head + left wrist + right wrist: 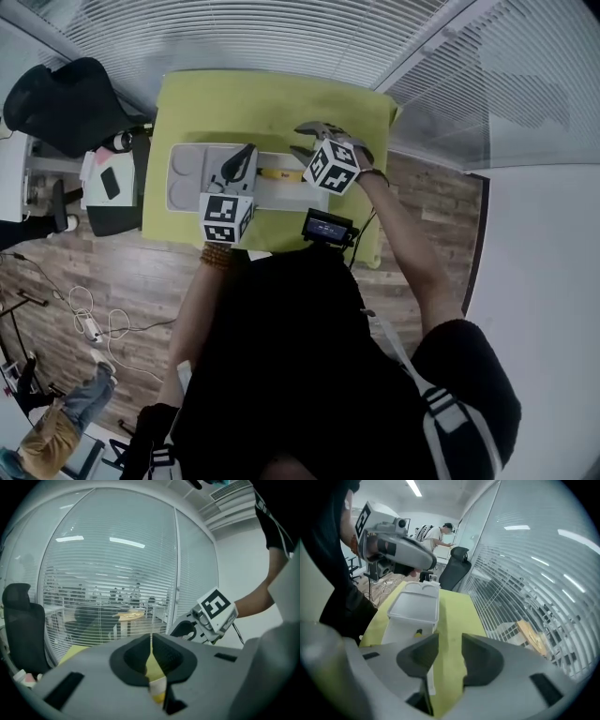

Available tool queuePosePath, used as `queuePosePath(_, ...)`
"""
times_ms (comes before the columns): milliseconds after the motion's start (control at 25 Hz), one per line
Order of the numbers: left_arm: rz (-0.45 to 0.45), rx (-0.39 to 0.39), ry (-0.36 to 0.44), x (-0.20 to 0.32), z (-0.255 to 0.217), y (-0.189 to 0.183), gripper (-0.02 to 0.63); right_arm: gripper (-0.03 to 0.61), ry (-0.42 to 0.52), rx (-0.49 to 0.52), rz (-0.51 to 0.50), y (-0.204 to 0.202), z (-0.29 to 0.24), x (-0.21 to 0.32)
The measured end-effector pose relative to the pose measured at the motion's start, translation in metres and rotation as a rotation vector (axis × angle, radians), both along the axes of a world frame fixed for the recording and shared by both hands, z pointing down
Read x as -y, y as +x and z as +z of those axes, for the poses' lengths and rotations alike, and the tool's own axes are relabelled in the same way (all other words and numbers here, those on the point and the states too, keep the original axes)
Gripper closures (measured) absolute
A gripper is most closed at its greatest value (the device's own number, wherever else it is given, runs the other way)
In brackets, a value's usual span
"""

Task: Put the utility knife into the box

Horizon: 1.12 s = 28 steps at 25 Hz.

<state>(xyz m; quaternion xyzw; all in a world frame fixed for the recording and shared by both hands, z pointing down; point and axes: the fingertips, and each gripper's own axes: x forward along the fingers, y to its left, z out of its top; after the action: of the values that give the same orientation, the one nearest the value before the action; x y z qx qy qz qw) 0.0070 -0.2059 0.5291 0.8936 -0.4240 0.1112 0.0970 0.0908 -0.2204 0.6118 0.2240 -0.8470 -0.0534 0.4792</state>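
A white box (281, 194) lies open on the green table (262, 103), its lid (187, 178) folded out to the left. The yellow utility knife (278, 173) lies inside the box; in the right gripper view only its yellow end (418, 633) shows, past the box rim (393, 630). My right gripper (305, 139) hangs above the box's right end. Its jaws (450, 651) stand open with only tablecloth between them. My left gripper (246, 153) hovers over the join of lid and box. Its pads (151, 656) meet at the tips and appear to hold nothing.
A small device with a lit screen (326, 227) sits at the table's near edge. A black office chair (66, 98) and a side table with a phone (110, 183) stand to the left. Cables (94, 323) lie on the wooden floor. Window blinds run behind the table.
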Motion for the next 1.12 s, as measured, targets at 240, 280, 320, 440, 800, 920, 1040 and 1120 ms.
queuePosePath(240,-0.013,-0.008,0.017,0.011,-0.007,-0.001,0.592,0.425,0.061,0.076,0.021,-0.004,-0.04,0.015)
queuePosePath(280,-0.018,-0.008,0.021,0.013,-0.009,-0.002,0.592,0.425,0.074,0.096,0.028,-0.005,-0.048,0.017)
queuePosePath(320,-0.024,-0.008,0.025,0.015,-0.011,-0.003,0.592,0.425,0.086,0.119,0.036,-0.006,-0.056,0.019)
queuePosePath(440,-0.04,0.0,0.047,0.021,-0.018,-0.008,0.592,0.43,0.126,0.196,0.067,-0.011,-0.081,0.025)
queuePosePath(800,-0.065,0.031,0.145,0.031,-0.049,-0.005,0.592,0.454,0.254,0.383,0.151,-0.015,-0.134,0.018)
queuePosePath(920,-0.07,0.038,0.179,0.031,-0.059,-0.003,0.592,0.461,0.285,0.424,0.188,-0.012,-0.143,0.015)
queuePosePath(1040,-0.076,0.049,0.213,0.031,-0.066,0.0,0.591,0.469,0.309,0.454,0.214,-0.008,-0.148,0.013)
queuePosePath(1120,-0.077,0.054,0.233,0.029,-0.07,0.002,0.591,0.472,0.32,0.489,0.237,-0.004,-0.151,0.011)
